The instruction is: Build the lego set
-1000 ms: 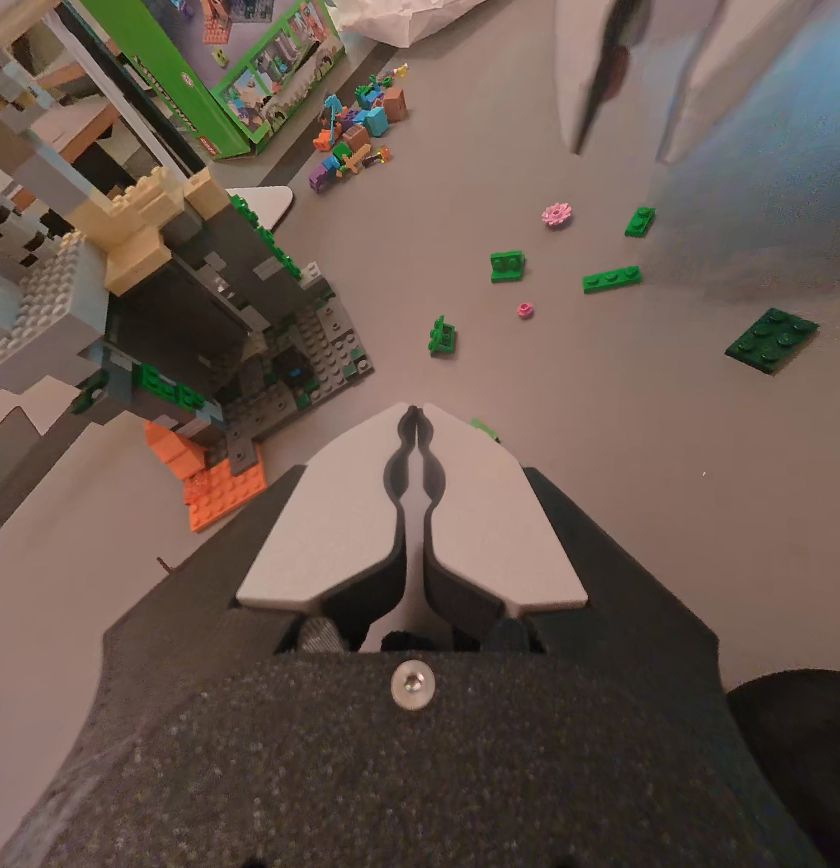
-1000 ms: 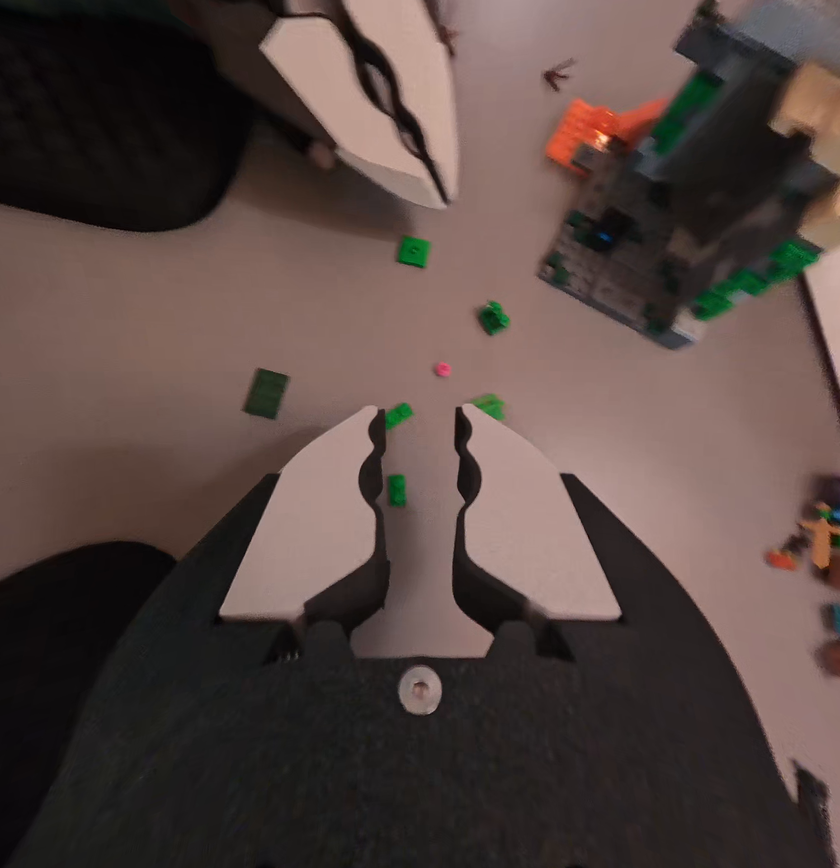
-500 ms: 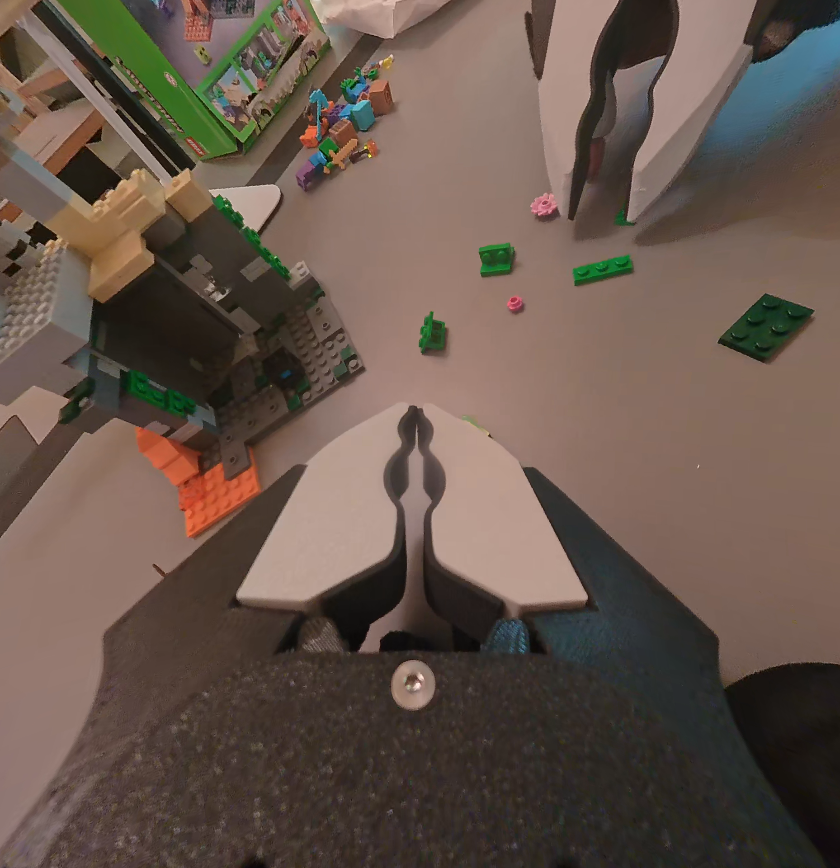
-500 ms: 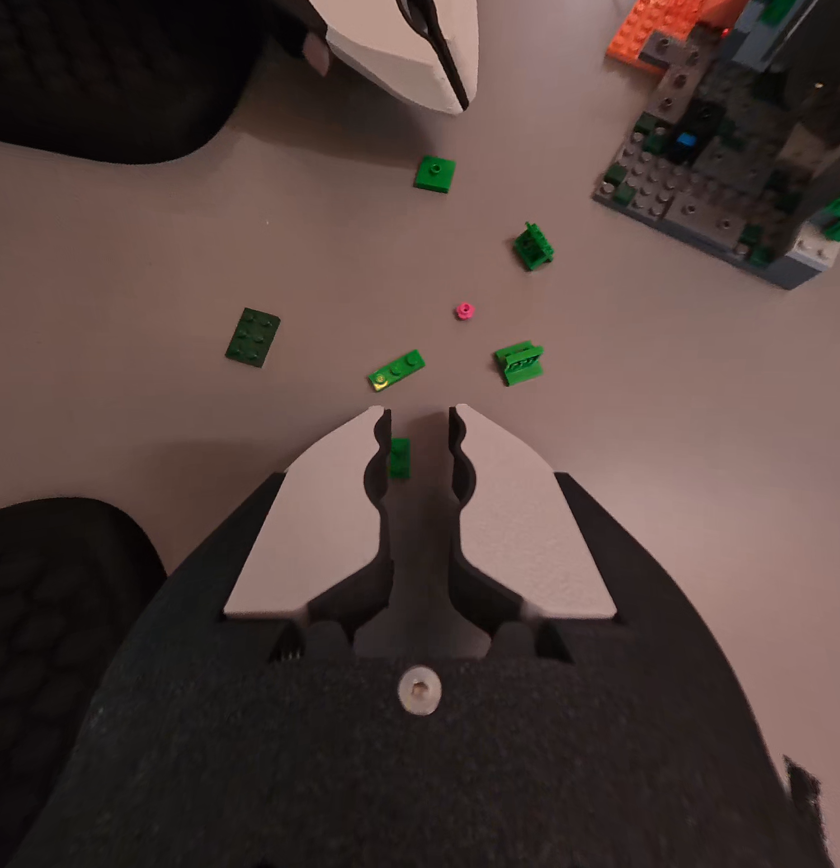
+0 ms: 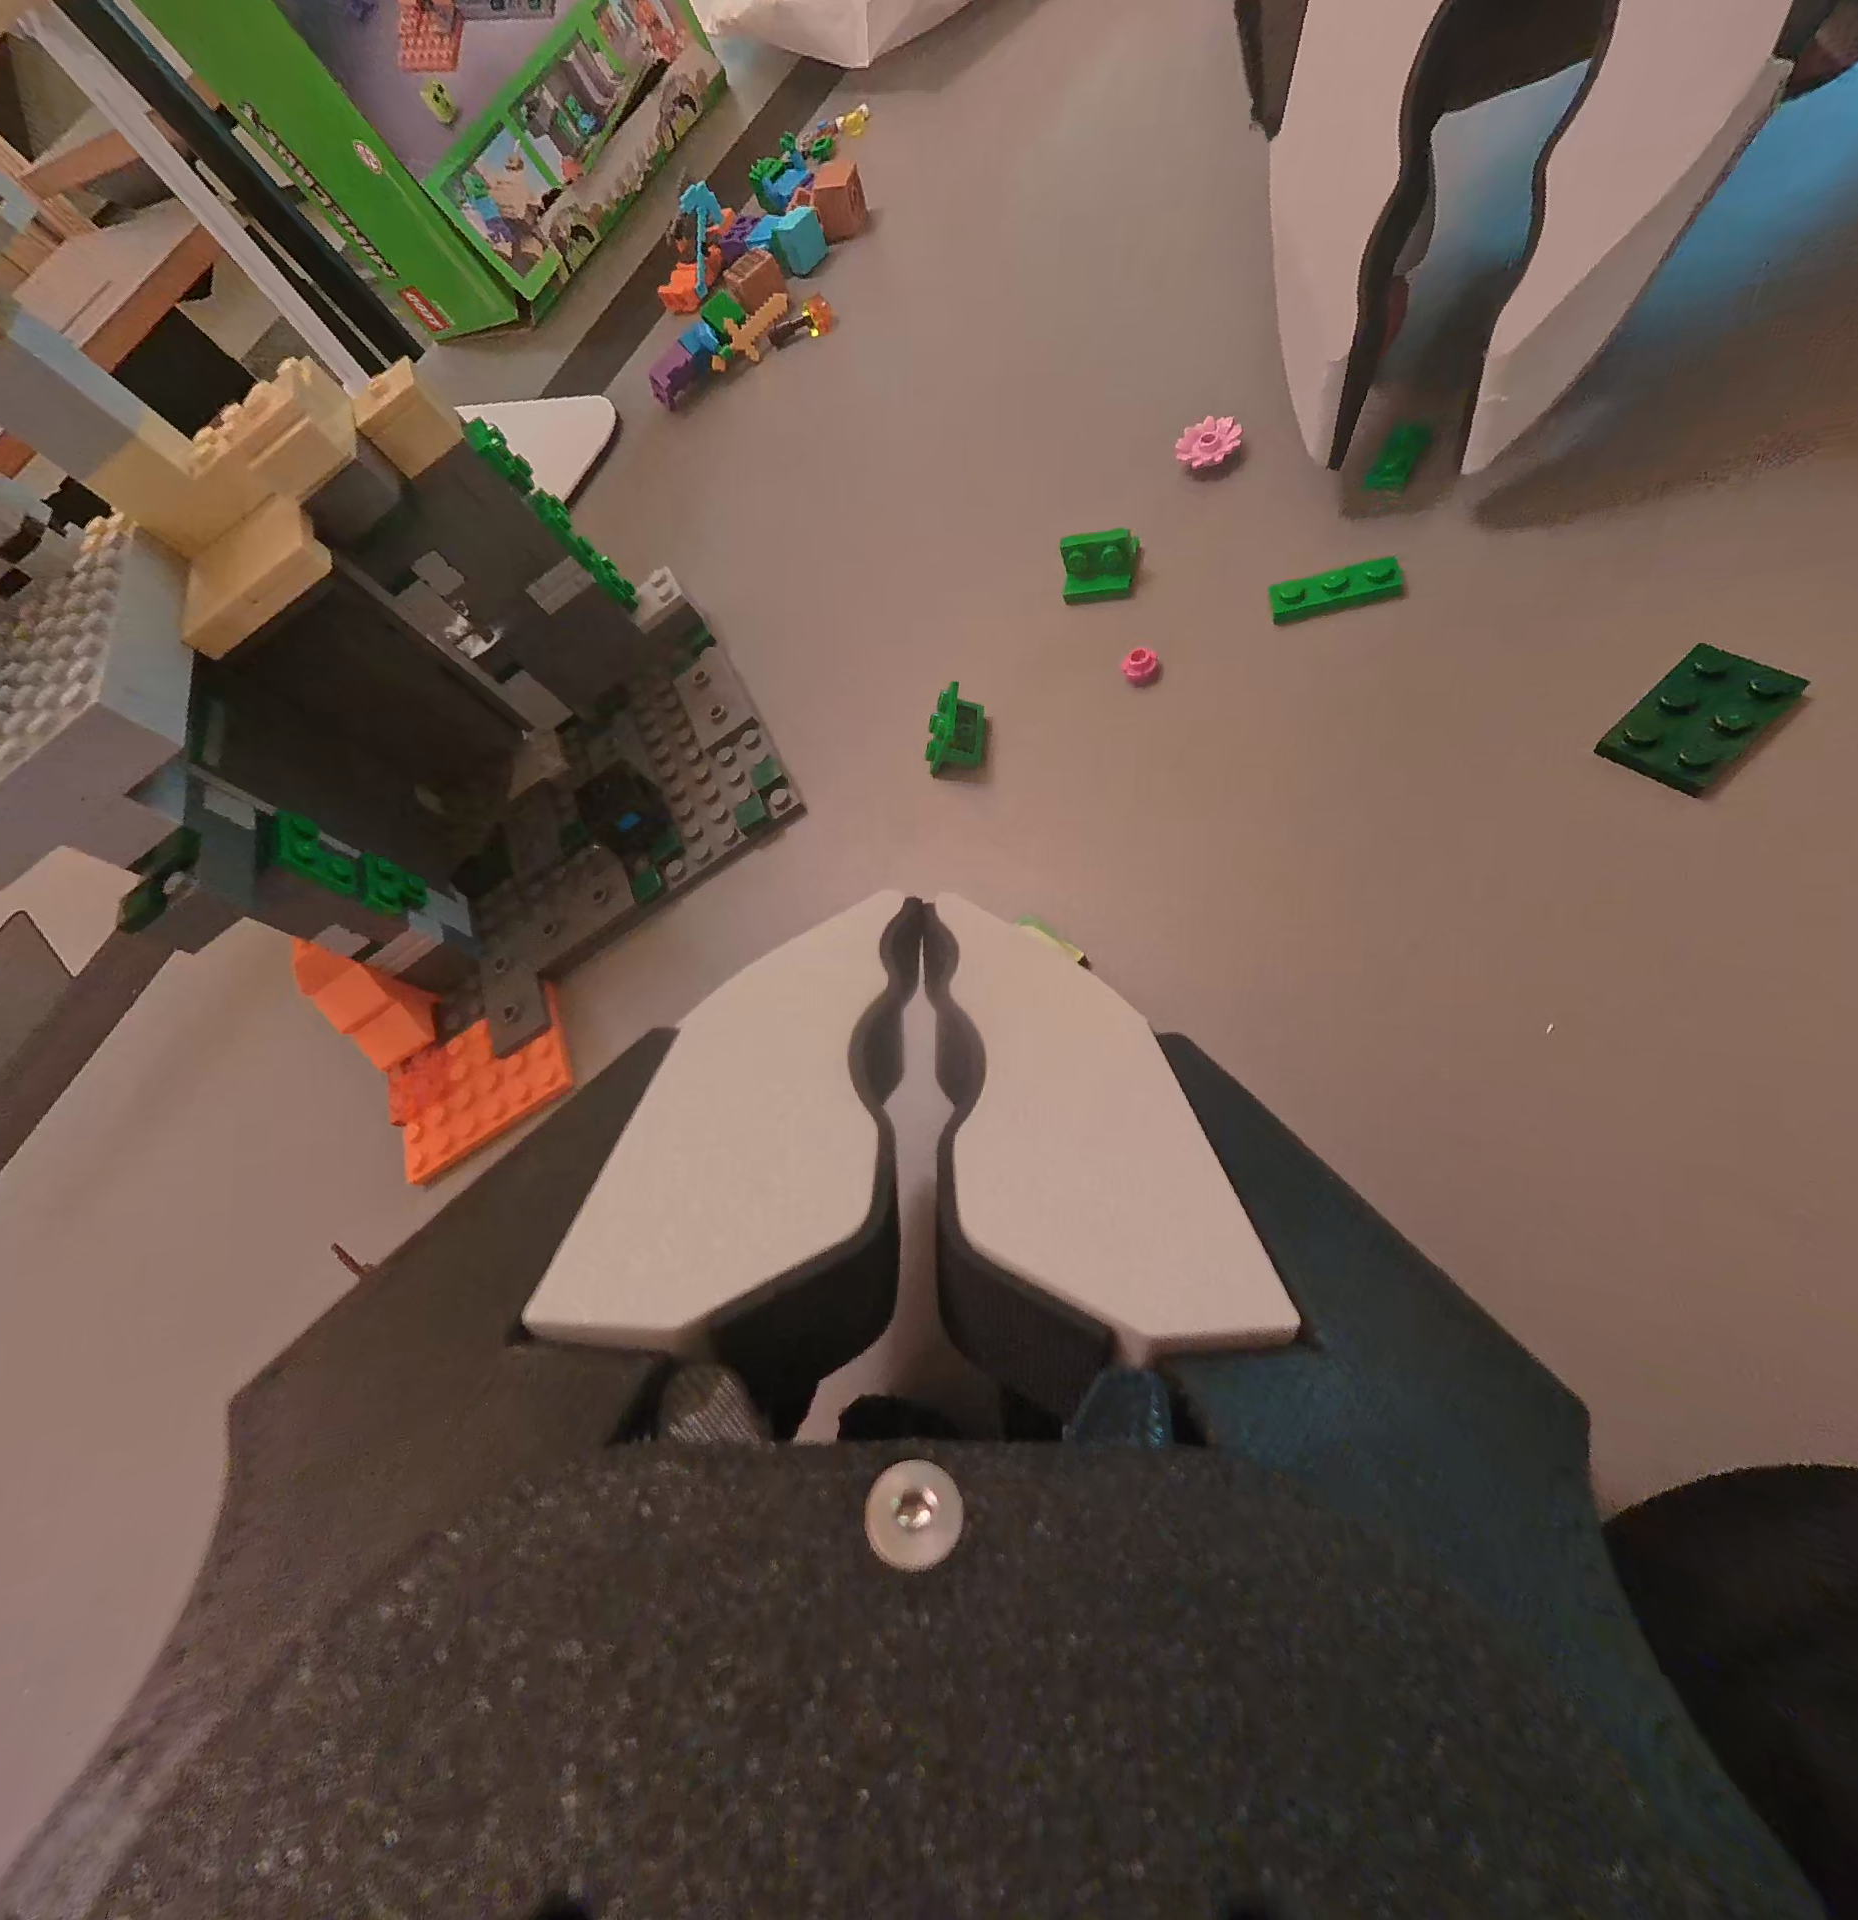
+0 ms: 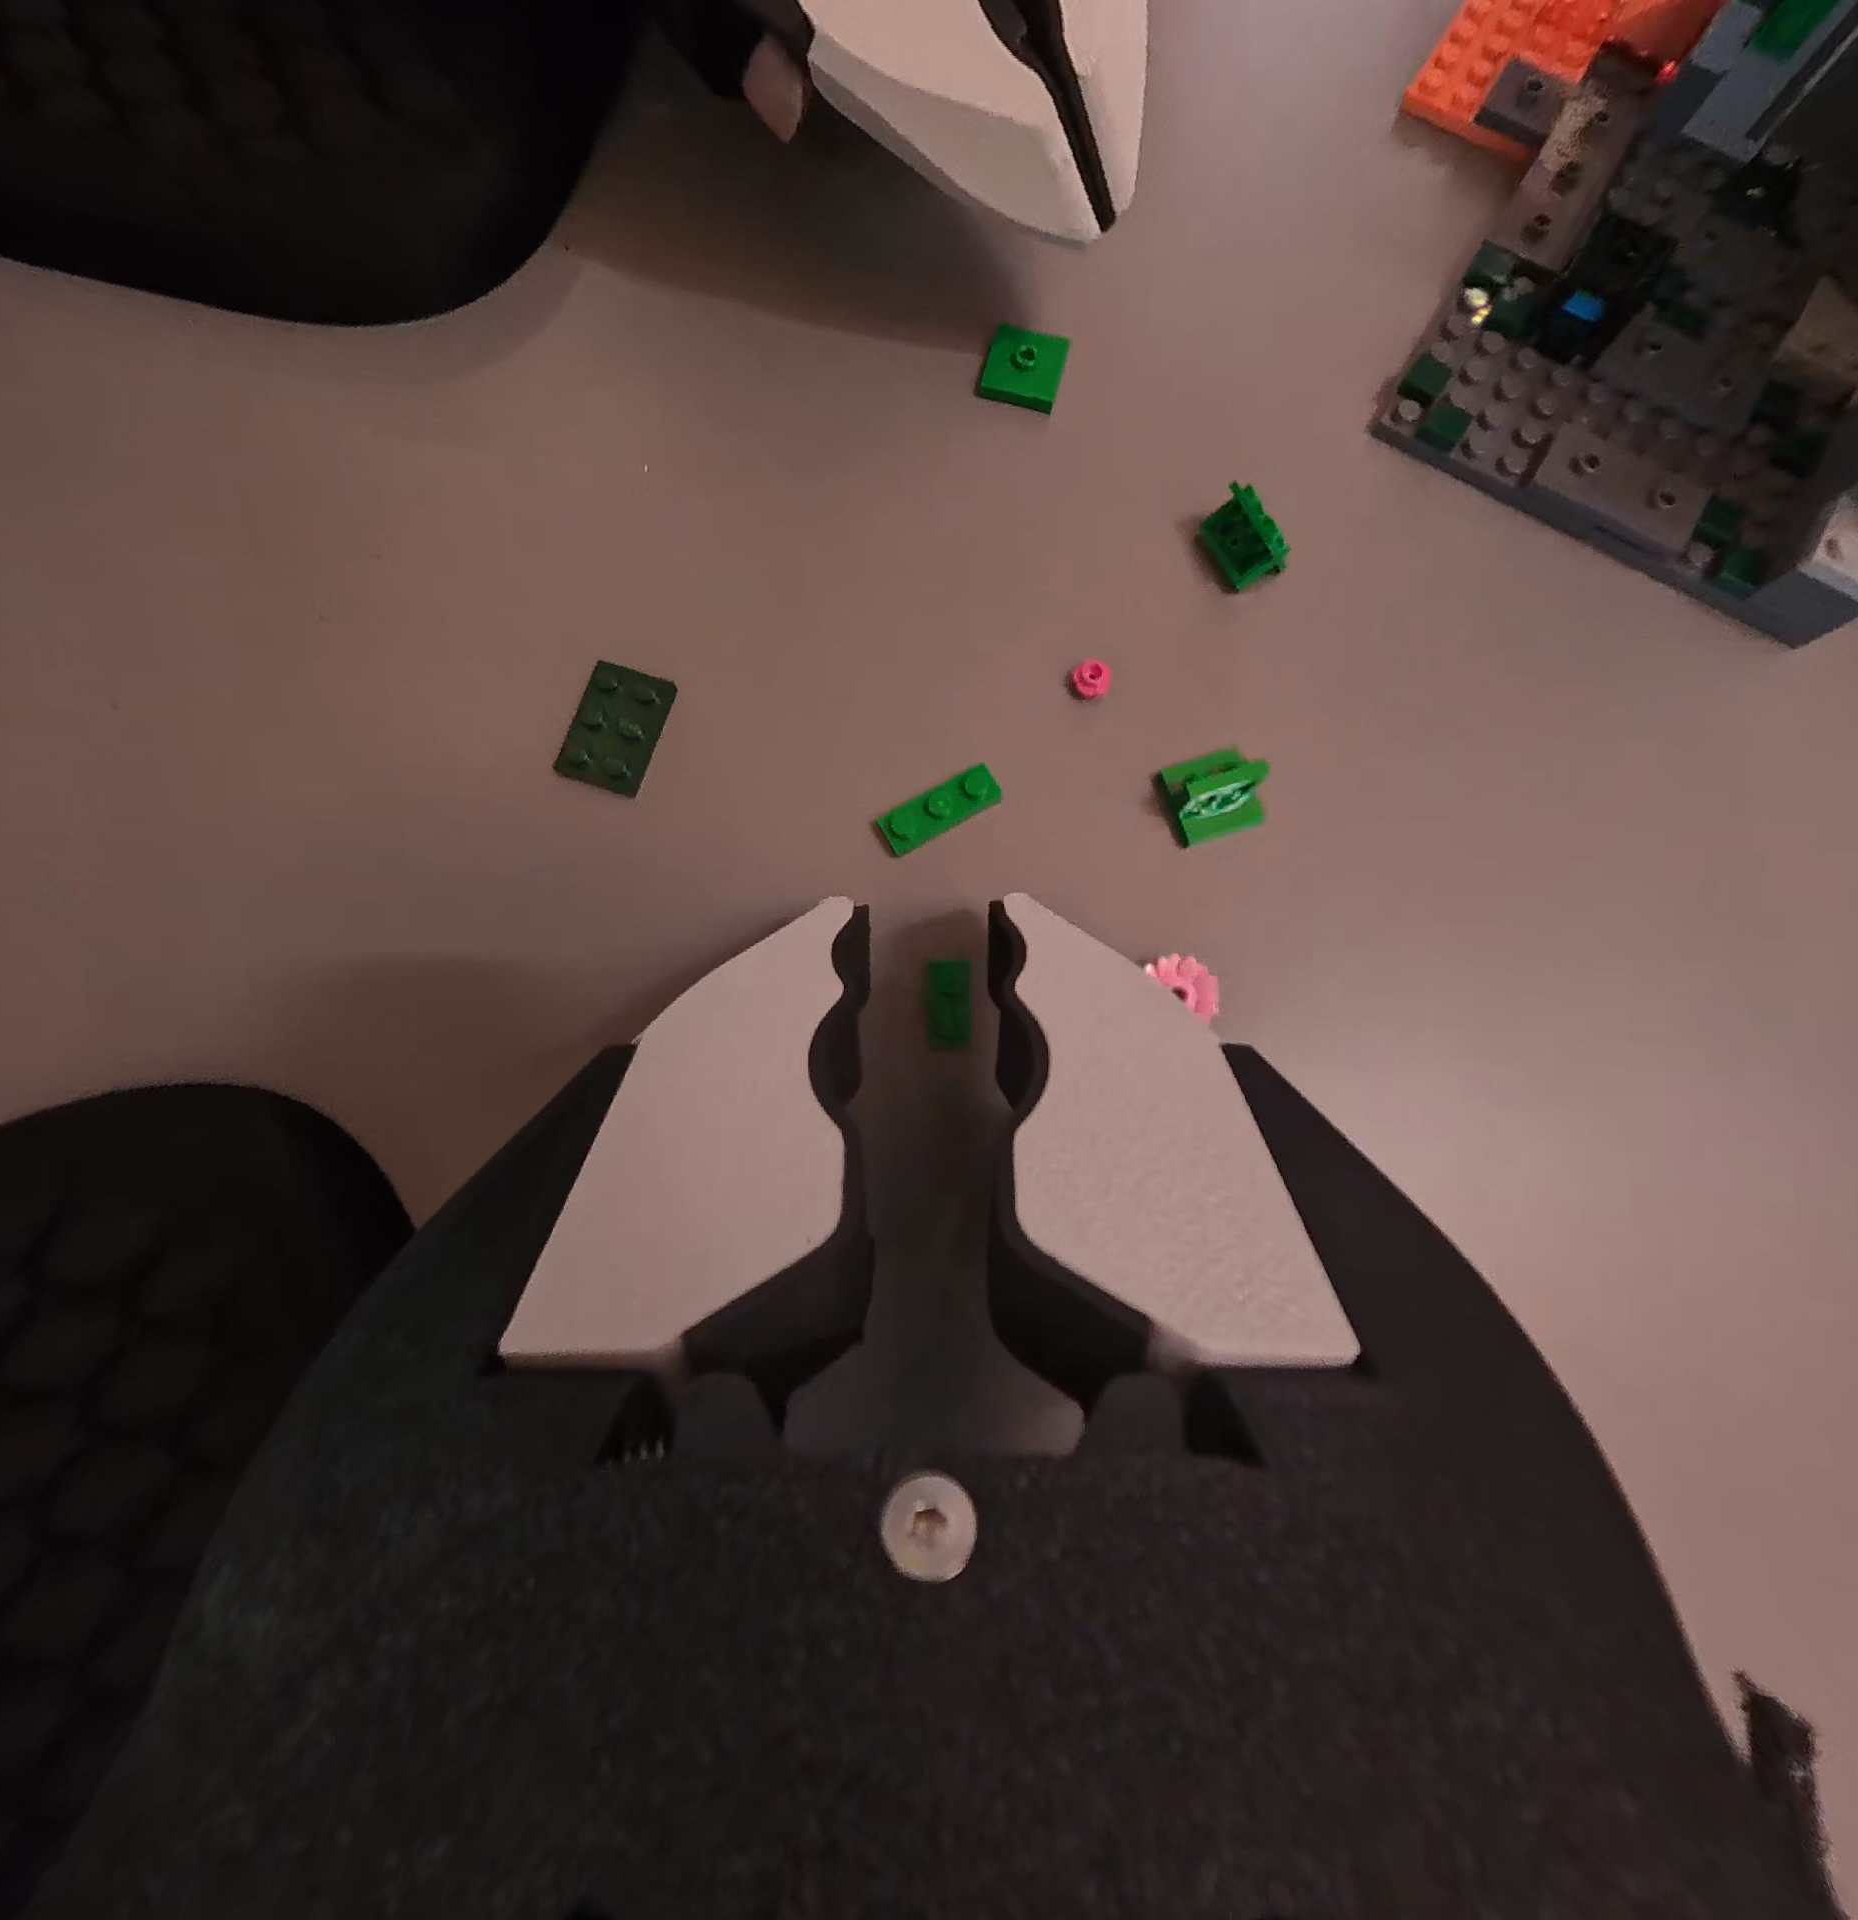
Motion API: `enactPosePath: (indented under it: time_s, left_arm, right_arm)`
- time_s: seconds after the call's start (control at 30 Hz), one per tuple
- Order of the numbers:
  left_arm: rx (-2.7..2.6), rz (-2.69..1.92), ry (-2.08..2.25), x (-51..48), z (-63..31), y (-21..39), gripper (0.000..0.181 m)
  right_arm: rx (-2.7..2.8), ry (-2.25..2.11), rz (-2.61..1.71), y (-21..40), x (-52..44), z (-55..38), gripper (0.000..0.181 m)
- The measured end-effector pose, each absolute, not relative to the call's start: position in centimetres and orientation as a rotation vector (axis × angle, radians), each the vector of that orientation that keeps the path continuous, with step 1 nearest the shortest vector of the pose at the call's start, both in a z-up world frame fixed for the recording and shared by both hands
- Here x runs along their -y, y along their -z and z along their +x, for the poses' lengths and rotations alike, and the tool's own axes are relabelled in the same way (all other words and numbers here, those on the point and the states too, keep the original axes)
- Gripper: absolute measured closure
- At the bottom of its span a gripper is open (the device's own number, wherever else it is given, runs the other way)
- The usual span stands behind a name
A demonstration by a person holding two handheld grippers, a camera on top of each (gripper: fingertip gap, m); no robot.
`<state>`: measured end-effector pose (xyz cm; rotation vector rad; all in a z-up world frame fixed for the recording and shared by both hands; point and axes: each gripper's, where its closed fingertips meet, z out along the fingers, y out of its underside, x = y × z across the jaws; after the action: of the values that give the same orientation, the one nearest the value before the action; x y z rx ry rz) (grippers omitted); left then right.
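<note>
The partly built grey, tan and orange lego build (image 5: 437,675) stands at the left of the left wrist view and at the top right of the right wrist view (image 6: 1631,364). My right gripper (image 6: 927,914) is open, low over the table, with a small green plate (image 6: 948,1003) lying between its fingers, untouched. The left wrist view shows the same gripper (image 5: 1408,468) and plate (image 5: 1398,457) at the top right. My left gripper (image 5: 920,914) is shut and empty, near the build's front corner. It also shows at the top of the right wrist view (image 6: 1096,208).
Loose on the grey table: a green 1x3 plate (image 6: 938,808), a green bracket (image 6: 1211,798), a pink stud (image 6: 1089,678), a pink flower (image 6: 1185,982), a dark green plate (image 6: 615,727), a square green plate (image 6: 1024,369). The green lego box (image 5: 437,156) and a pile of coloured pieces (image 5: 759,270) lie at the back. My hands' fingertips stand some 12 centimeters from each other. My right tips are roughly 4 centimeters from the green bracket (image 6: 1211,798). Seen from the left wrist view (image 5: 1109,540) as well.
My right gripper has come down to the table and now straddles the small green plate, still open. My left gripper has barely moved and stays shut.
</note>
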<state>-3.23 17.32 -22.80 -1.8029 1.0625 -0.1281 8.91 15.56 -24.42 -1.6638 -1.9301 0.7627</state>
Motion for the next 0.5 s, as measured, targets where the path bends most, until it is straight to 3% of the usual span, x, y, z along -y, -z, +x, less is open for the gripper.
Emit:
enactPosePath:
  time_s: [0.33,0.5]
  left_arm:
    - [-1.075,-1.804,0.124,-17.3,-3.2,22.9,0.181]
    - [-1.088,-1.802,0.119,-17.2,-3.1,23.0,0.181]
  right_arm:
    - [2.056,-0.621,-1.705,25.2,-15.2,6.3,0.162]
    - [2.307,-0.616,-1.508,25.1,-12.8,4.9,0.171]
